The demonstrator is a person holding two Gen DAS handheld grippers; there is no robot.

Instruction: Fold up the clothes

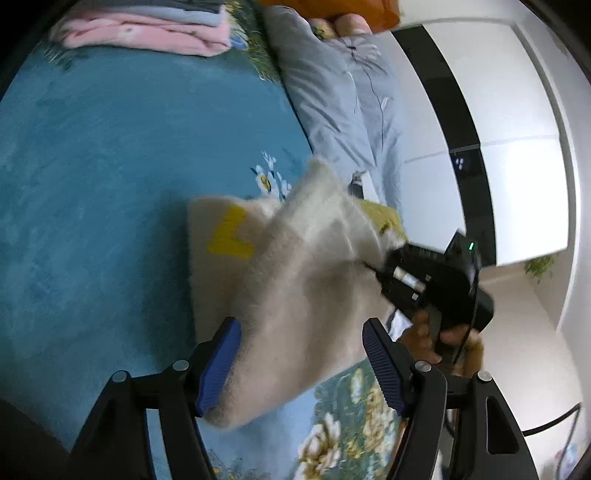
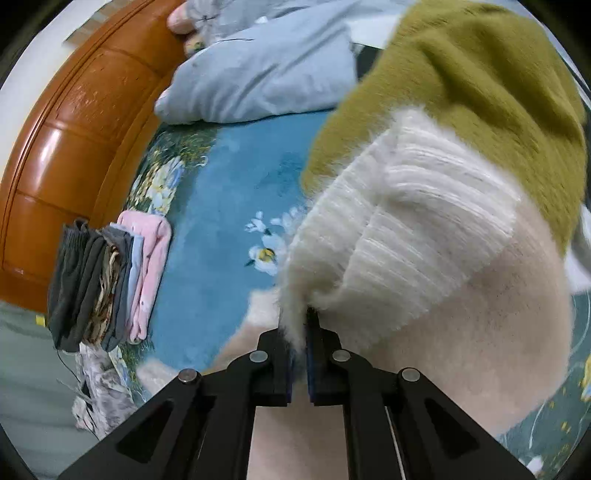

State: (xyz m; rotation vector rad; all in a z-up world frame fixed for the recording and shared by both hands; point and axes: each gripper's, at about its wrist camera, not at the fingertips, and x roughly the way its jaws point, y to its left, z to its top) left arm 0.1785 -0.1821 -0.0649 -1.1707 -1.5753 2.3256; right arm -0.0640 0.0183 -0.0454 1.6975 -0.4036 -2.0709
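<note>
- Left gripper (image 1: 301, 363): jaws wide open, blue pads (image 1: 218, 369) on both sides of the sweater (image 1: 295, 295), left pad touching or just beside the fuzzy cloth, right pad apart from it; nothing clamped.
- Right gripper (image 2: 299, 354): jaws almost closed, pinching the white ribbed edge (image 2: 388, 236) of the sweater between the pads.
- Same right gripper in the left wrist view (image 1: 424, 280): black body at the right side of the sweater, held by a hand (image 1: 436, 336), cloth bunched at its tip.
- Sweater: cream and fluffy, with yellow patch (image 1: 231, 236) in the left view and olive-green part (image 2: 461, 92) in the right view; partly lifted and folded over itself, lower part lying on the blanket (image 1: 110, 184).
- Blanket: blue, with flower print, spread over the bed.
- Stack (image 2: 107, 288) of folded clothes: pink, light blue, grey and dark pieces, on the blanket, well apart from the sweater, near the orange wooden headboard (image 2: 74, 129).
- Same stack in the left view (image 1: 147, 26): at the top edge, pink piece at the bottom.
- Grey-blue quilt (image 1: 340, 96): crumpled along the far side of the blanket, beside the sweater.
- White wall with black stripe (image 1: 454, 122): behind the bed in the left view.
</note>
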